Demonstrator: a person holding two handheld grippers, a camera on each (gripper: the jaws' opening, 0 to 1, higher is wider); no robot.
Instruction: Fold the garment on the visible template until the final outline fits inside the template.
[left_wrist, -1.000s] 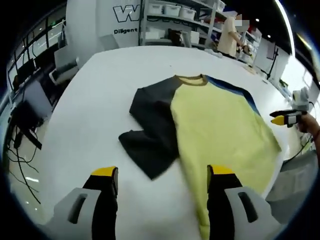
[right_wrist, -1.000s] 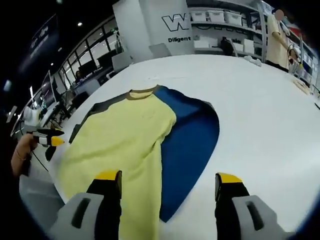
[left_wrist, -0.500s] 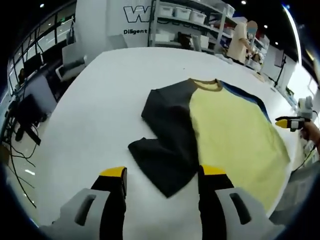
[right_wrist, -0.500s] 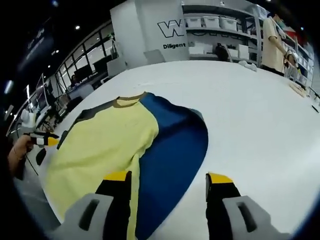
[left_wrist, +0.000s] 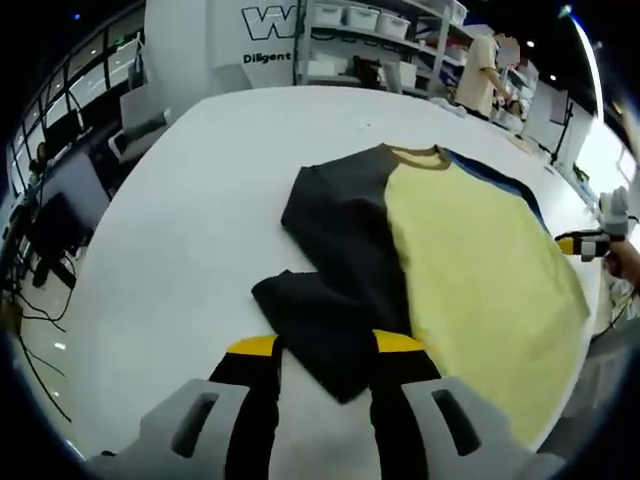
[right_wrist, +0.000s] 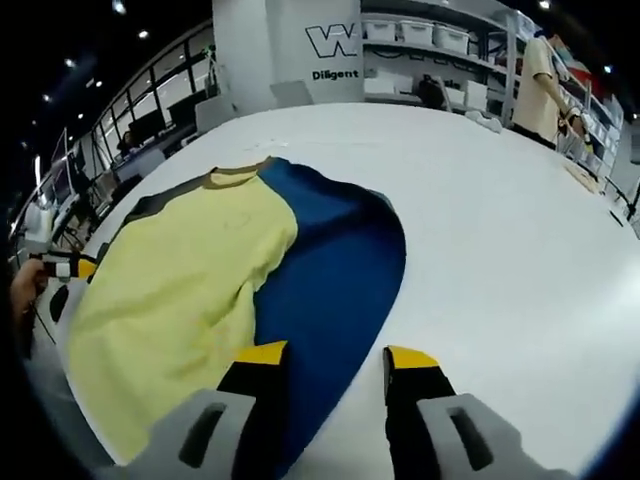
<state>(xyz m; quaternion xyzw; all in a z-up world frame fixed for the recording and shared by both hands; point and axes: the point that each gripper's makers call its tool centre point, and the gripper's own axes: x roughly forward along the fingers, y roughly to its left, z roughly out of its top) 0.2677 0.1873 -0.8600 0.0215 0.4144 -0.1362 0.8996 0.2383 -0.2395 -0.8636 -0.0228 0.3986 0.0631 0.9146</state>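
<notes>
A garment with a yellow body (left_wrist: 480, 250) and a dark grey sleeve (left_wrist: 335, 250) lies flat on the white table (left_wrist: 170, 230). The sleeve is folded back on itself. My left gripper (left_wrist: 325, 345) is open, low over the sleeve's near corner, which lies between its jaws. Along the garment's other side runs a blue cloth panel (right_wrist: 335, 270); I cannot tell whether it is a sleeve or the template. My right gripper (right_wrist: 336, 355) is open, and the blue panel's near edge sits between its jaws. Each gripper shows small at the other view's edge: the right gripper (left_wrist: 582, 243), the left gripper (right_wrist: 68, 268).
A person in a beige top (left_wrist: 485, 70) stands at the table's far side by shelves of white boxes (left_wrist: 350, 20). Chairs and monitors (left_wrist: 60, 190) line the left edge. The table's near edge (right_wrist: 60, 400) runs close to the garment's hem.
Both grippers have moved down and closer to the garment, and the jaws of each have narrowed. The garment lies as before.
</notes>
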